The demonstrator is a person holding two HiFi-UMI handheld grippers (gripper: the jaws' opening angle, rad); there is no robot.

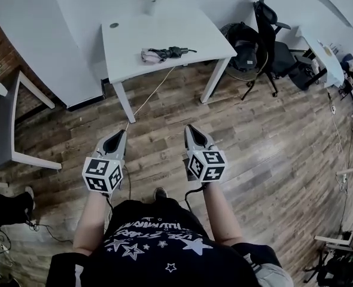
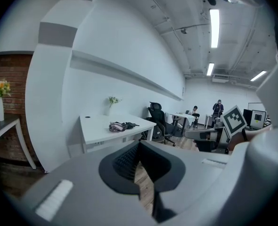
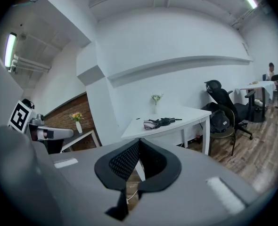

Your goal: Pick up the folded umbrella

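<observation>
Head view: the folded umbrella point(image 1: 164, 54) lies on a white table point(image 1: 182, 31) at twelve o'clock, well apart from the left gripper point(image 1: 121, 134) and right gripper point(image 1: 191, 129), held side by side over the wood floor point(image 1: 272, 136).

Left gripper view: jaws together, empty; folded umbrella at eleven o'clock.

Right gripper view: jaws together, empty; folded umbrella at one o'clock.

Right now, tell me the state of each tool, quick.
Left tool: closed, holding nothing.
Right tool: closed, holding nothing.
</observation>
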